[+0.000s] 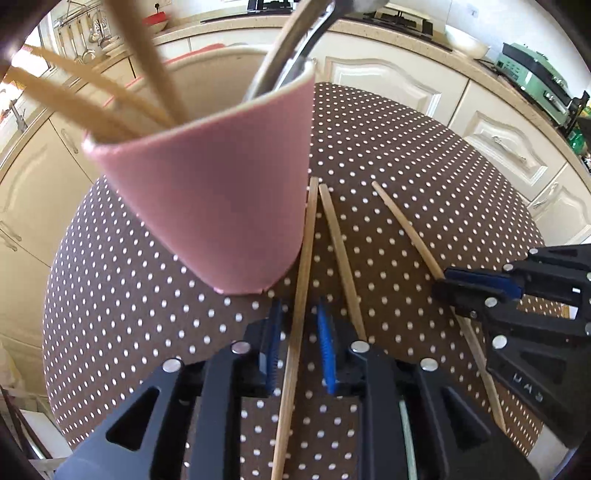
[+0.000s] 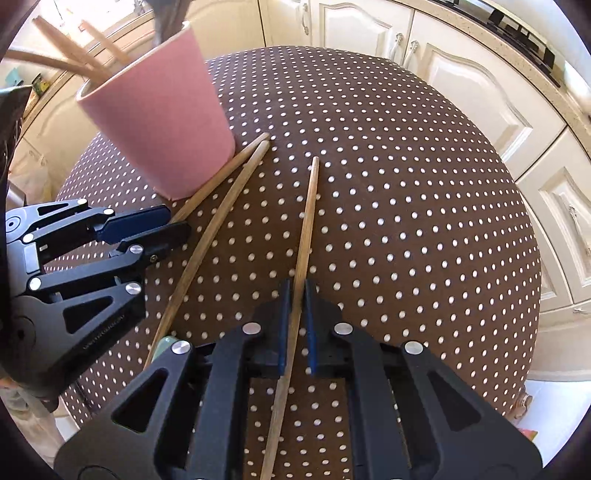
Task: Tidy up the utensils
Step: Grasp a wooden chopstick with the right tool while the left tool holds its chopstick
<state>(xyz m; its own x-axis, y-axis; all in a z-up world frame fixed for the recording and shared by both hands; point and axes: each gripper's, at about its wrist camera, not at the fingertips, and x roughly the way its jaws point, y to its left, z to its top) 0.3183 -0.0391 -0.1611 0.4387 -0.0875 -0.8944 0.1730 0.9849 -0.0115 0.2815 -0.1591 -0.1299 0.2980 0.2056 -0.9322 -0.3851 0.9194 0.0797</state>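
Observation:
A pink cup stands on the dotted brown table and holds several wooden chopsticks and a metal utensil. Three wooden chopsticks lie on the table beside it. My left gripper is open, its jaws on either side of the chopstick that touches the cup's base. A second chopstick lies just to its right. My right gripper is shut on the third chopstick, which still rests on the table. The cup also shows in the right wrist view.
Cream kitchen cabinets and a worktop surround the round table. A green appliance sits on the worktop at the right. Utensils hang on a rail at the far left.

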